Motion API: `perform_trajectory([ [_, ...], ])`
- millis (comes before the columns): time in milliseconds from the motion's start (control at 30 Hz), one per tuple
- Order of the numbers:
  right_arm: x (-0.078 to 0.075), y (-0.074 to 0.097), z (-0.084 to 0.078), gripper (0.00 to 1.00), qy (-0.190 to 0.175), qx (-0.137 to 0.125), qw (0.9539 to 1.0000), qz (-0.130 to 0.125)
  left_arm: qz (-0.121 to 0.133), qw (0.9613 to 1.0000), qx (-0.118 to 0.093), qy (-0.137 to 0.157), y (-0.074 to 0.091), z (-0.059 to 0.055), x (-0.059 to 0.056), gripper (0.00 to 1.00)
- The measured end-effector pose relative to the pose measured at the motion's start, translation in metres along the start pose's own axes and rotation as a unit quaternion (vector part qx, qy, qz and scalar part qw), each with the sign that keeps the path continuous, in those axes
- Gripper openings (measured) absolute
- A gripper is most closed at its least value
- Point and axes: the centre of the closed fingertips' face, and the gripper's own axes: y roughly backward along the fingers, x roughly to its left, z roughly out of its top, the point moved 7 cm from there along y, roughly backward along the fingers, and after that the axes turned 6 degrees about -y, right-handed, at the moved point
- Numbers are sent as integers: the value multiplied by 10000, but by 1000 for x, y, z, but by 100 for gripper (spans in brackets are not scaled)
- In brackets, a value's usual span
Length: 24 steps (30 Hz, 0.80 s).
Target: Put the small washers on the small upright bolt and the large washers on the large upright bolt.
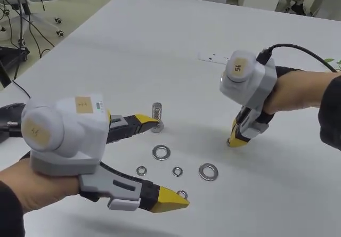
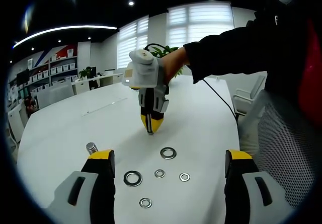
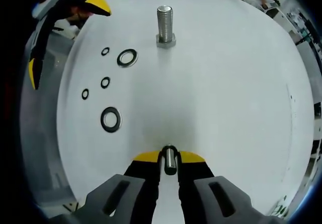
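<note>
Your right claw (image 3: pixel 169 157) is closed narrow on the small bolt (image 3: pixel 170 162), tips down at the worktop (image 3: pixel 226 83), most likely to stand it upright like the large bolt (image 3: pixel 165 25) well ahead of it. Your left claw (image 1: pixel 168 162) is spread wide, low over the washers (ready, I'd judge, to pick one). Two large washers (image 1: pixel 161 152) and three small washers (image 1: pixel 177 171) lie flat near the large bolt, none on a bolt yet.

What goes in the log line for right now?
left gripper open by washers | right gripper shut on small bolt | large bolt upright, bare | five washers loose on table
</note>
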Motion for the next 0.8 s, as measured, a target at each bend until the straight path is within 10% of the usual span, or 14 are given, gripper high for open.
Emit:
perform_trajectory([
  [800, -5, 31, -12, 23, -70, -109, 9994, -317, 14, 10000, -11, -11, 2, 0, 0, 89],
])
